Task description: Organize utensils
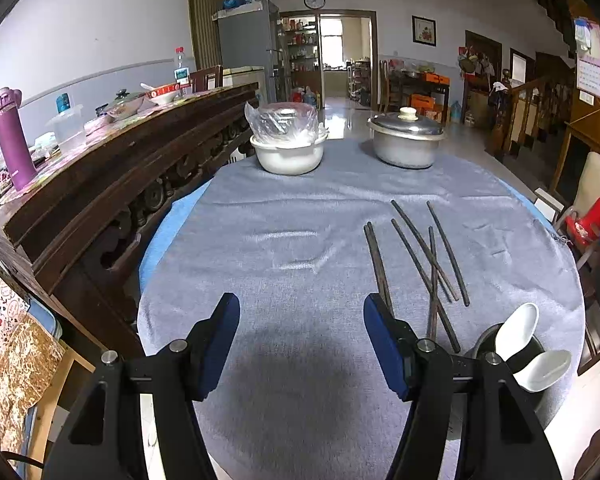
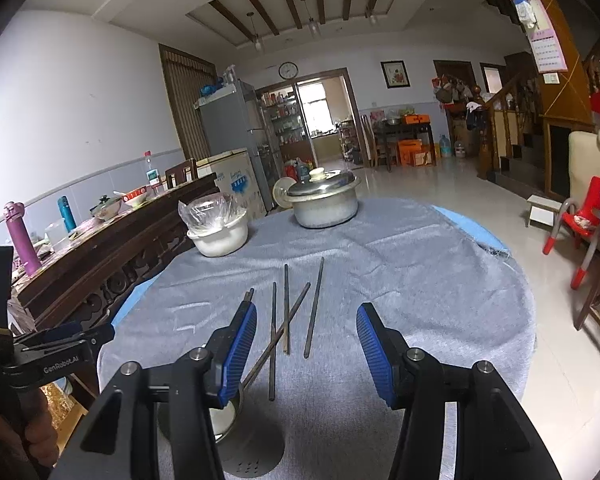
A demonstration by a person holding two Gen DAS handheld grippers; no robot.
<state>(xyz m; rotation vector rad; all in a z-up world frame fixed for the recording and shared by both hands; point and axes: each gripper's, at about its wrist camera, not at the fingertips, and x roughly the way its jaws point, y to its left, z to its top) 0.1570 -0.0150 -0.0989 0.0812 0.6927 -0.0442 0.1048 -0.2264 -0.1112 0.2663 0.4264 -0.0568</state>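
The chopsticks (image 2: pixel 288 320) lie loose on the counter (image 2: pixel 420 280), not yet in the holder (image 2: pixel 236 412) at the lower left of the right view. The right gripper (image 2: pixel 306 346) hangs just above them, jaws apart and empty. The left gripper (image 1: pixel 300 344) is released too. Next, I think: dip down and pinch one stick.

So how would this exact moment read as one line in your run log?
task: organize utensils | left gripper: open, empty | right gripper: open, empty | chopsticks: loose on cloth | spoons: in holder
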